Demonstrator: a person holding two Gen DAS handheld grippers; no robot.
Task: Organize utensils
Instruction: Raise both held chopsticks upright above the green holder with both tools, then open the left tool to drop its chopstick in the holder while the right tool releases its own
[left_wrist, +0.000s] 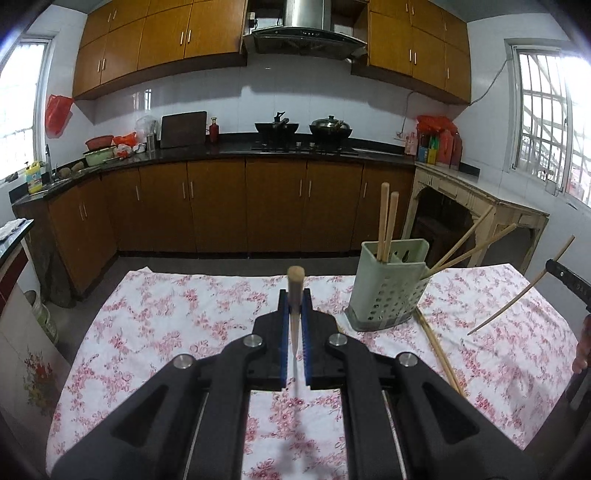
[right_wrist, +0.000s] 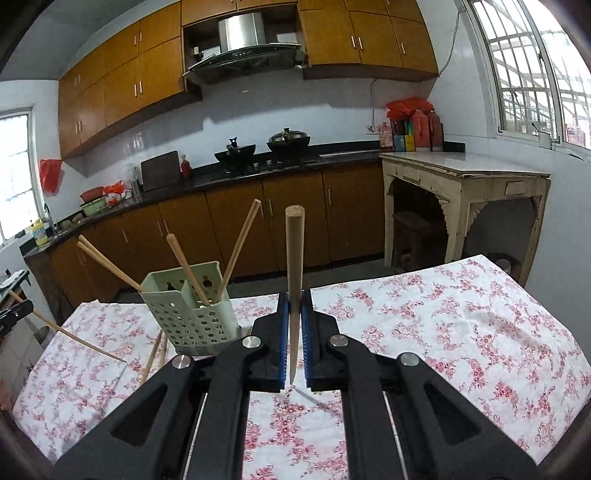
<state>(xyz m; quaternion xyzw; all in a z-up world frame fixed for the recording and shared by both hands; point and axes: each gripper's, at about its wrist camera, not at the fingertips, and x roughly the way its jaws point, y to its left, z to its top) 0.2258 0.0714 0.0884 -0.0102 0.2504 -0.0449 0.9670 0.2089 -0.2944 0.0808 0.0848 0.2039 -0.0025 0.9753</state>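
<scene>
My left gripper (left_wrist: 294, 297) is shut on a wooden chopstick (left_wrist: 296, 280) that stands upright between its blue pads, above the floral tablecloth (left_wrist: 166, 325). My right gripper (right_wrist: 294, 297) is likewise shut on another upright chopstick (right_wrist: 294, 251). A pale green perforated holder (left_wrist: 388, 291) stands on the table to the right in the left wrist view. In the right wrist view the holder (right_wrist: 192, 310) is to the left. Several chopsticks (right_wrist: 188, 269) lean in it. Loose chopsticks (left_wrist: 439, 350) lie on the cloth beside the holder.
Beyond the table's far edge runs a dark counter (left_wrist: 221, 151) over brown cabinets, with two woks (left_wrist: 277, 129) on the stove. A cream side table (right_wrist: 465, 177) stands at the right under the window. A person's hand (left_wrist: 581, 347) shows at the right edge.
</scene>
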